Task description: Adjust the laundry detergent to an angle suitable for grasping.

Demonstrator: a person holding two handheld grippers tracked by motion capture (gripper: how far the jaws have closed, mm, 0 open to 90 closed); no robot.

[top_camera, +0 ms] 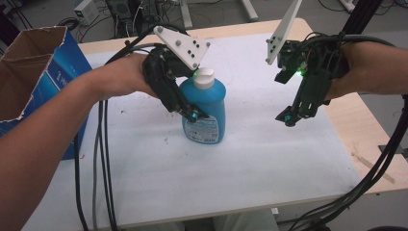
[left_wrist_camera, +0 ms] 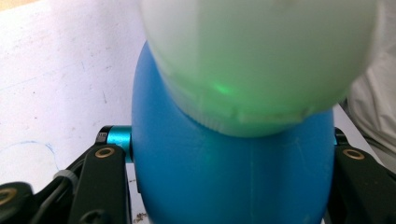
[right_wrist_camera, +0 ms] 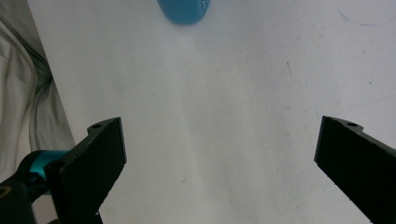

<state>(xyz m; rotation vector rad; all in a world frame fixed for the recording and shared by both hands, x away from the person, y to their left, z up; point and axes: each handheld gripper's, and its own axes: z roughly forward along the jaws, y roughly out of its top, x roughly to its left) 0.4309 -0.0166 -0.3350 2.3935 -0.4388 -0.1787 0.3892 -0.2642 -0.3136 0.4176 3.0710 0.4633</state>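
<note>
Nearest the high camera, the person's left forearm (top_camera: 53, 120) comes in from the lower left and carries the left claw (top_camera: 192, 113), which is clenched on the blue bottle (top_camera: 204, 110). That bottle stands upright on the white counter (top_camera: 240, 168), a little left of the middle, with its white cap (top_camera: 203, 78) on top. From the left gripper view, the black jaws press on either side of the bottle's blue body (left_wrist_camera: 233, 172), just under the cap (left_wrist_camera: 257, 60), which is blurred by closeness. Over to the right, the right claw (top_camera: 288, 118) hangs above the counter, well apart from the bottle and tilted down toward it. Its jaws stand wide and released with bare counter (right_wrist_camera: 219, 116) between them; the blue shape at the top edge (right_wrist_camera: 184, 11) is probably the bottle's base. An open cardboard box (top_camera: 29, 72) with blue sides sits at the counter's left edge.
</note>
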